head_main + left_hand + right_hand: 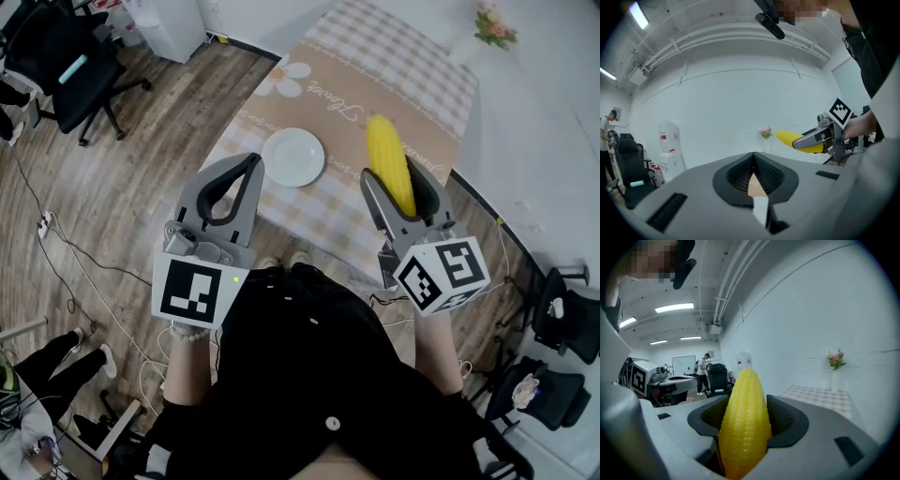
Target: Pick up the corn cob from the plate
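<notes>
A yellow corn cob (389, 167) is clamped between the jaws of my right gripper (405, 187), held high above the table; it fills the middle of the right gripper view (744, 423), sticking out past the fingertips. The left gripper view also catches the corn cob (790, 138) and the right gripper (820, 136) off to the right. The white plate (293, 157) lies bare on the checked tablecloth. My left gripper (236, 178) hovers left of the plate, jaws closed together on nothing (753, 176).
The table (394, 56) with its checked cloth runs away from me; a vase of flowers (491, 28) stands at its far corner. Office chairs (70, 70) stand on the wooden floor to the left, more chairs (562, 309) to the right. Cables trail on the floor.
</notes>
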`<action>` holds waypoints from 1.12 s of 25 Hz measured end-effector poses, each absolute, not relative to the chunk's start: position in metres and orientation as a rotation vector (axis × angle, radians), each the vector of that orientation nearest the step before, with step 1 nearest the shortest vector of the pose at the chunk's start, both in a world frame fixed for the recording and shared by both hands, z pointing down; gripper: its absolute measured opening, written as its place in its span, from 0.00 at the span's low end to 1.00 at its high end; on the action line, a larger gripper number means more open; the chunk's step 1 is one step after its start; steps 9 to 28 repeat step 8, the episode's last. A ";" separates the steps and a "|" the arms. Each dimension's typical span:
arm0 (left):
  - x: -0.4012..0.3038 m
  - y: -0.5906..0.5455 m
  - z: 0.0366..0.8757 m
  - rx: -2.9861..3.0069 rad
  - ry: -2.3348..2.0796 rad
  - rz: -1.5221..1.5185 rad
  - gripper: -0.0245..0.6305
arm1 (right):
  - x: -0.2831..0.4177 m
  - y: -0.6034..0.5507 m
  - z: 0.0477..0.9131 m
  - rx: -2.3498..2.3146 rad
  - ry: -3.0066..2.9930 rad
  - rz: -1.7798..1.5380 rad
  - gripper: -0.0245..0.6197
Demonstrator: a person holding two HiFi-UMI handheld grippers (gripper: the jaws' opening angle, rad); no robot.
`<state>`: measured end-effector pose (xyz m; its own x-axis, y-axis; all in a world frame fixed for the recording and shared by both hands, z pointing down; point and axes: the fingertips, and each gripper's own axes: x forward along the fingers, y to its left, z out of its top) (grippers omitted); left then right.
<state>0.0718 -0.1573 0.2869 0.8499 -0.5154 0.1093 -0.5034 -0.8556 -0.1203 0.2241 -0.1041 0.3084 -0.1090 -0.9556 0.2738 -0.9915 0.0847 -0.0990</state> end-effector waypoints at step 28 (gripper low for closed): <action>0.070 -0.158 0.286 -2.939 0.810 -0.211 0.06 | 0.222 -0.105 0.307 1.997 -2.208 0.396 0.44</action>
